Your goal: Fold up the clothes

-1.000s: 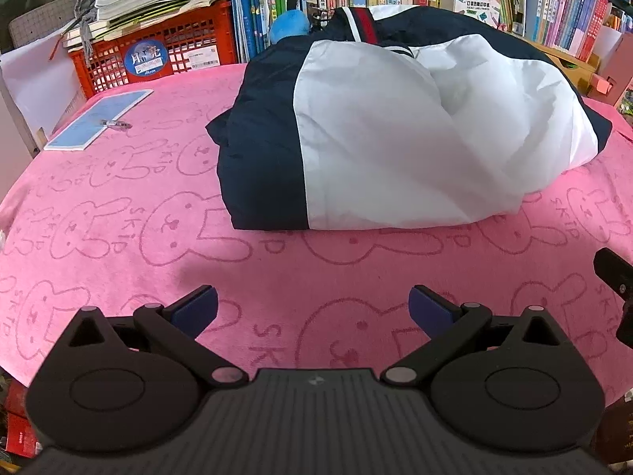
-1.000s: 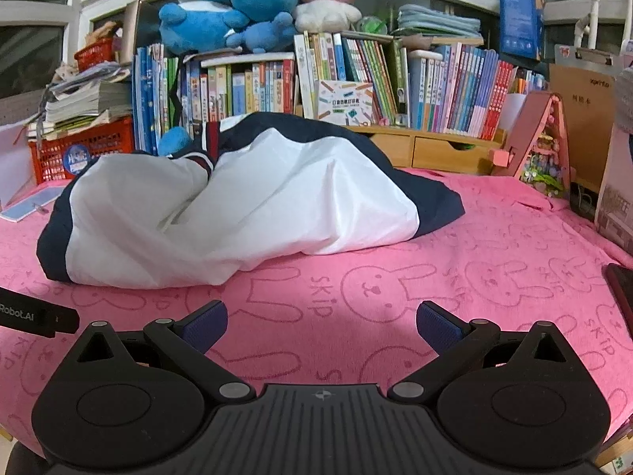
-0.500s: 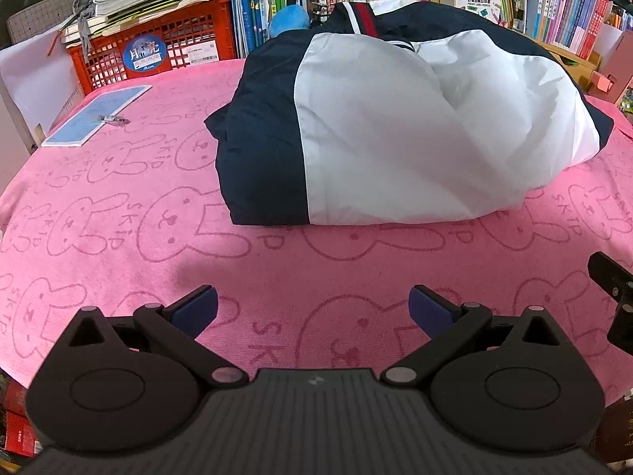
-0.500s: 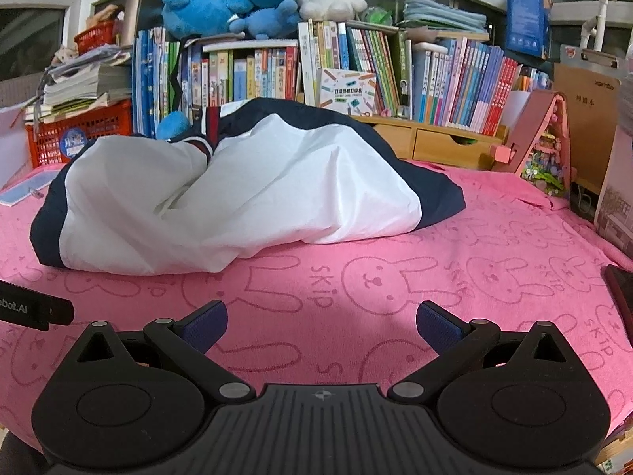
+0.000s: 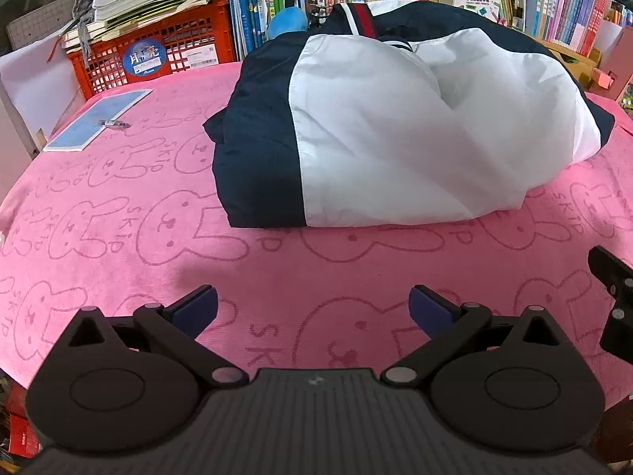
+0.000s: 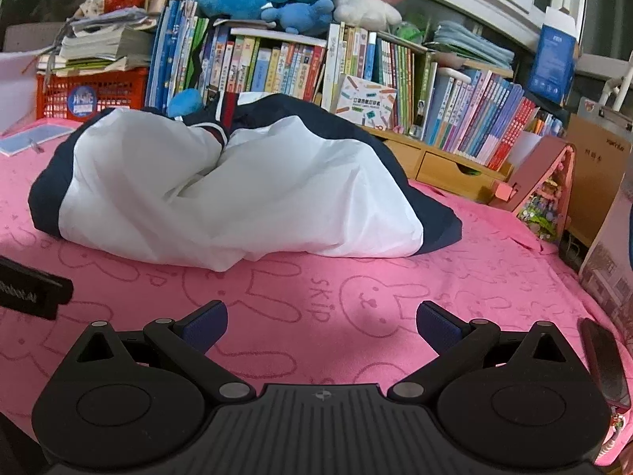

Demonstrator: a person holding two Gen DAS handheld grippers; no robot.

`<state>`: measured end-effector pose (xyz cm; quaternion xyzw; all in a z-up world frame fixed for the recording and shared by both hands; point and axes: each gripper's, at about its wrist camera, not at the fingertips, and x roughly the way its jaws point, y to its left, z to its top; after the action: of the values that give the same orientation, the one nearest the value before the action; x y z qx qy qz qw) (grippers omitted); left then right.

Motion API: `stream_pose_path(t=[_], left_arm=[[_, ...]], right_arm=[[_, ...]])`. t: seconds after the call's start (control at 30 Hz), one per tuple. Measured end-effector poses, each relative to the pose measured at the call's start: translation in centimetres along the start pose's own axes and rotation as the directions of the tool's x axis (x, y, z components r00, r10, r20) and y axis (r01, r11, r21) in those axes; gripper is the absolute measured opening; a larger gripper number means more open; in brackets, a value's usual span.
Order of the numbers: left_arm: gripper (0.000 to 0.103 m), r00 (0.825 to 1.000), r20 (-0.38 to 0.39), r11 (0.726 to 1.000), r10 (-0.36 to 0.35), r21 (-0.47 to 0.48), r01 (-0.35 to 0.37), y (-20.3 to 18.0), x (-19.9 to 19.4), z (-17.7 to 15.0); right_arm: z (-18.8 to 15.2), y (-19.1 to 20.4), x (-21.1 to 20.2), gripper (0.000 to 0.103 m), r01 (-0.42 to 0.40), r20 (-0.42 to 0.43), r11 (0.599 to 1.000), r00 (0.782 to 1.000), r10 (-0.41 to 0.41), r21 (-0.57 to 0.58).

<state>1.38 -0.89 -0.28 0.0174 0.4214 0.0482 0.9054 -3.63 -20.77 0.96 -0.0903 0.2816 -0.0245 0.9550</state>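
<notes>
My left hand-held gripper [image 5: 312, 308] hangs low over the pink bunny-print towel [image 5: 118, 237] on the counter, its jaws spread wide and holding nothing. The navy-and-white jacket [image 5: 395, 134] lies bundled ahead of it, apart from the fingertips, a little to the right of centre. My right hand-held gripper [image 6: 322, 320] is likewise spread apart and empty; from it the jacket [image 6: 245, 194] sits ahead and to the left, clear of the fingers. Behind the jacket stand rows of books [image 6: 277, 67] and a red crate [image 5: 158, 51].
</notes>
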Motion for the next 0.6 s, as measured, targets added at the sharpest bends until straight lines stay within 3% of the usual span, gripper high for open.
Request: stream_pose_path(t=[0.6], left_arm=[[0.103, 1.0, -0.01, 1.0, -0.005, 0.008, 0.005, -0.42, 0.08, -0.06]], right_arm=[[0.51, -0.53, 0.42, 0.103, 0.016, -0.03, 1.0, 0.999, -0.015, 0.017]])
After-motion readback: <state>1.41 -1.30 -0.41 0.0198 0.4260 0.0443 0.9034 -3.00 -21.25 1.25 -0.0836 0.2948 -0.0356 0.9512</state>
